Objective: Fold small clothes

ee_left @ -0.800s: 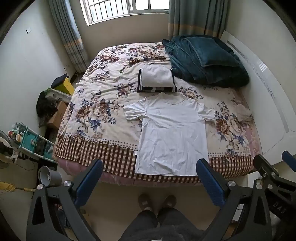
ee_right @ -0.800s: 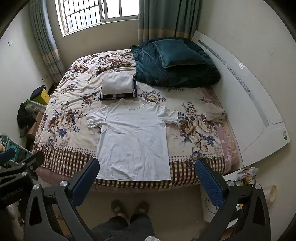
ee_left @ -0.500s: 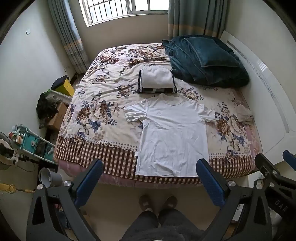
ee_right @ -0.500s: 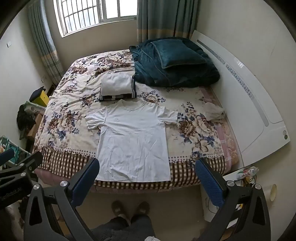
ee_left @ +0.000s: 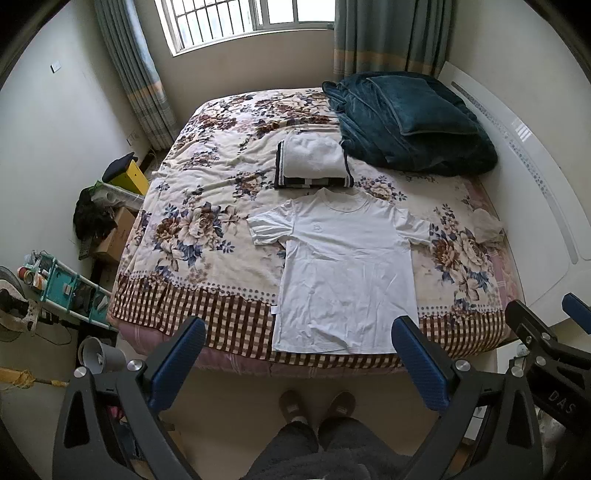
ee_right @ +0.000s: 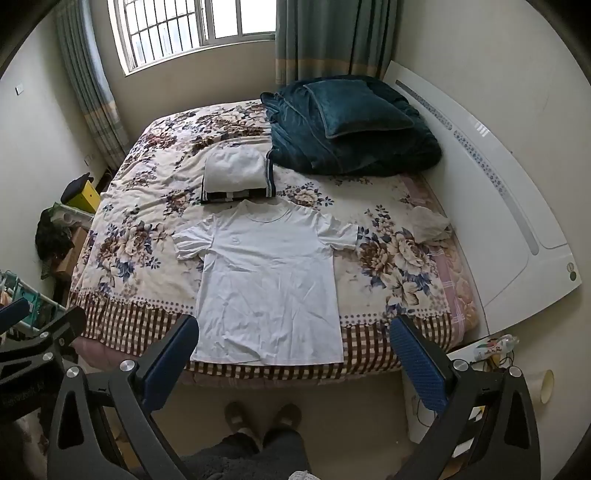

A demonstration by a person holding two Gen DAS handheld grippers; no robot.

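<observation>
Lying flat on the bed, near its foot edge: white T-shirt | left gripper: fingers spread, empty | right gripper: fingers spread, empty

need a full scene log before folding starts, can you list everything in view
t-shirt: one, white, spread flat at the near edge of the bed, collar away from the person
folded clothes: one stack, white on dark striped, just beyond the collar
blanket: one, dark teal, bunched at the far right by the headboard
crumpled cloth: one, pale, right edge of the bed
bed cover: one, floral with checked border
window: one, barred, far wall, curtains either side
rack: one, teal, floor left of bed
slippers: two, brown, on the person's feet
left gripper: blue fingers open, empty
right gripper: blue fingers open, empty
</observation>
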